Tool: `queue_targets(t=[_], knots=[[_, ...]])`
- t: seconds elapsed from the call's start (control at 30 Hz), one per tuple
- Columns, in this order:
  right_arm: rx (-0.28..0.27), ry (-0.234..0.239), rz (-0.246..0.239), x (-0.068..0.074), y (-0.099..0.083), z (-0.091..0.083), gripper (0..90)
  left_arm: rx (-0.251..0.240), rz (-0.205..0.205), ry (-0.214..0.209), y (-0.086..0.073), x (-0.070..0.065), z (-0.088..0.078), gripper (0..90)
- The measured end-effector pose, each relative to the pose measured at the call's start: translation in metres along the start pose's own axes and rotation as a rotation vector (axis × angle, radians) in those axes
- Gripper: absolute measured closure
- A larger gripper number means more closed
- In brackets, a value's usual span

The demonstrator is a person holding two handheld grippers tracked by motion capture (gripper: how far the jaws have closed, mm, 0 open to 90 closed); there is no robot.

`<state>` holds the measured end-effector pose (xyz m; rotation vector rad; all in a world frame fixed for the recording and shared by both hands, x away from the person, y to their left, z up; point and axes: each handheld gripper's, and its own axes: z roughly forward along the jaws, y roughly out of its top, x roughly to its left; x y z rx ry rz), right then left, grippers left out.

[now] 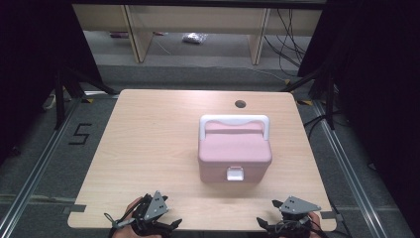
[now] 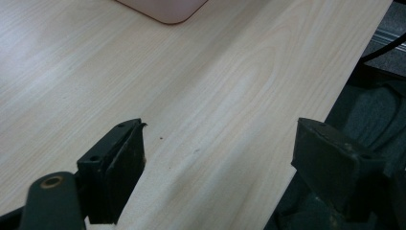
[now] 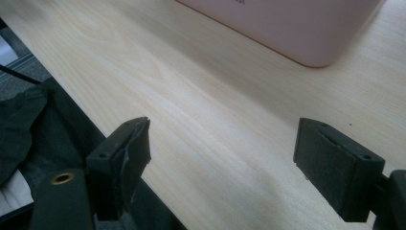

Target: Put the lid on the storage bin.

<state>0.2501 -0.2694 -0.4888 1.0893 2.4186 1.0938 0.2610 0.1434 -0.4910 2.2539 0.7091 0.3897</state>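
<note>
Two grippers at the counter's (image 1: 148, 148) near edge, well apart. Left gripper (image 1: 153, 220) at near-left, held by a hand (image 1: 132, 208); jaws wide, nothing between them but bare wood. Right gripper (image 1: 289, 223) at near-right; jaws likewise wide and empty. Pink lidded box (image 1: 234, 153) right of centre on the counter, upright, lid down, white handle (image 1: 234, 121) folded toward the far side, white latch (image 1: 234, 173) on the near face. Box clear of both grippers. Corner of box (image 2: 163, 9) at top of left gripper view; larger corner (image 3: 287, 28) at top of right gripper view. Round cable hole (image 1: 240, 104) near far edge. Floor marking "5" (image 1: 79, 134) left of the counter.
</note>
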Motion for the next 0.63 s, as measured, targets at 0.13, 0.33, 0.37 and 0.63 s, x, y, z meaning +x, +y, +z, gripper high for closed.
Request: queue_targets(t=[0.13,0.33,0.37,0.63], knots=[[0.008,-0.001,-0.005,0.0004,-0.0004,0.0017,20.8,-0.005,-0.025,0.02,-0.0017,0.0003,0.0017,17.8],[0.023,0.014,-0.012,0.0006,-0.0005,0.0034,20.0,0.005,-0.004,0.011,-0.0021,0.0023,0.0038,17.8],[0.029,0.01,0.014,0.0024,-0.0008,0.0027,19.8,0.004,-0.01,0.011,-0.0023,0.0027,0.0036,17.8],[0.02,0.011,0.008,0.0007,-0.0008,0.0051,16.6,0.028,0.022,0.018,-0.0028,0.0064,0.0023,17.8]])
